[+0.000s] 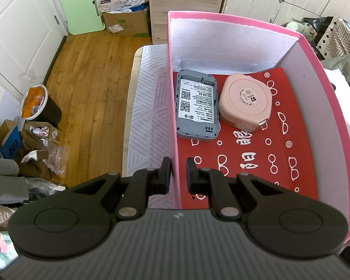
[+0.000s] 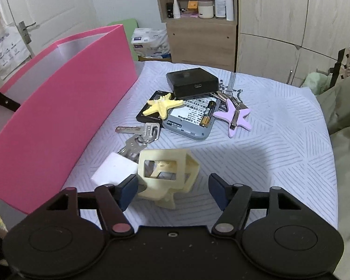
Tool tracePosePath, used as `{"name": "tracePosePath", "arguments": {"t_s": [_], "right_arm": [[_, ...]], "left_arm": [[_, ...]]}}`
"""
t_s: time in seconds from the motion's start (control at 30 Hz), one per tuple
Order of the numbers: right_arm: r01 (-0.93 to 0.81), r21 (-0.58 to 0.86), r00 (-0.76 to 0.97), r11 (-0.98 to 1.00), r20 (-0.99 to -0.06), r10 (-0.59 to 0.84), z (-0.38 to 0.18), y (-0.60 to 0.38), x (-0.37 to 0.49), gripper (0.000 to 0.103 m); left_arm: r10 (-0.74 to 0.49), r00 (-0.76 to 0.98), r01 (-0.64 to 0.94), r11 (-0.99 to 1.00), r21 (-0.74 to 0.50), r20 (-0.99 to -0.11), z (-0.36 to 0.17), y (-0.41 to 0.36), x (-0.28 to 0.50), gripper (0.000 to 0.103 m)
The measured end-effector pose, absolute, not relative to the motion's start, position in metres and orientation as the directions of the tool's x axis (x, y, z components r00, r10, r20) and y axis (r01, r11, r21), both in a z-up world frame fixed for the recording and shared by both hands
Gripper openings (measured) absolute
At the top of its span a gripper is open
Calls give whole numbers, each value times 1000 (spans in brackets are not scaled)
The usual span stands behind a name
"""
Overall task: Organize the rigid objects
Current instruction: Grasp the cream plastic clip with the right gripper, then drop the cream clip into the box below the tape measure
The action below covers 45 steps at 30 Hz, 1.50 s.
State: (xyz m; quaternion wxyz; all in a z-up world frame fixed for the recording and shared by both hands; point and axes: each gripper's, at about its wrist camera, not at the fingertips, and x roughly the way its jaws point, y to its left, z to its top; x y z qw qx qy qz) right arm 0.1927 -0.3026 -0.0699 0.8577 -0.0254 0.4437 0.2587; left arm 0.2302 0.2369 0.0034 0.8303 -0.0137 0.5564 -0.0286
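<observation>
My left gripper (image 1: 178, 173) is shut on the left wall of the pink box (image 1: 221, 17), one pad on each side of it. Inside, on the red floor, lie a grey device (image 1: 196, 107) and a pink round case (image 1: 245, 102). My right gripper (image 2: 172, 190) stands open around a cream hollow cube (image 2: 168, 175) on the patterned cloth. Its left pad is close to the cube and its right pad is clear of it. Beyond lie a white block (image 2: 114, 170), keys (image 2: 140, 135), a yellow starfish (image 2: 163, 106), a purple starfish (image 2: 234, 115), a black box (image 2: 193, 81) and a grey device (image 2: 191, 126) carrying a battery (image 2: 207, 113).
The pink box (image 2: 70, 107) stands to the left of the pile in the right wrist view. A wooden shelf (image 2: 198, 35) and wardrobe doors (image 2: 291, 35) stand behind. Beside the bed, on the wood floor, are a bin (image 1: 39, 107) and cardboard boxes (image 1: 126, 23).
</observation>
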Motion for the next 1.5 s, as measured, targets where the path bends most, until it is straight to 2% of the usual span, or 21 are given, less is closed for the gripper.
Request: {"name": "tracePosePath", "arguments": {"t_s": [0.07,0.1,0.33,0.67,0.83,0.97,1.2,1.33,1.5], "right_arm": [[-495,217,451,842,-764,462,-69,-302,191,45],[-503,220,442,836,-765,468,-67,-301,190,41],[-501,201,478,842,-747,462,-52,-303,193,40],[-553,243,466,797,-702,538,-18,-294,192,40],[-646,230,491,728,-604,627,36,-287,193,40],[-757,149,478,636,-536,695,71,-255,197,40],[-873,205,204,442,-671,713,60,-158,222,40],[-849,335,34,408,-737,675,35,-109,235,40],[-806,427,-113,410,-791,601,2,-63,243,40]], "left_arm": [[-61,380,33,998,-53,-923,3,237,230,12],[-60,380,32,998,-51,-923,4,236,230,12],[-70,384,32,998,-62,-921,5,237,229,12],[-78,387,35,997,-70,-919,9,238,229,12],[-76,398,54,997,-59,-914,9,239,229,12],[-84,406,39,996,-75,-910,9,241,230,12],[-93,408,31,996,-88,-908,8,243,230,12],[-88,415,42,996,-77,-905,8,242,228,12],[-108,410,37,994,-101,-906,8,246,229,12]]}}
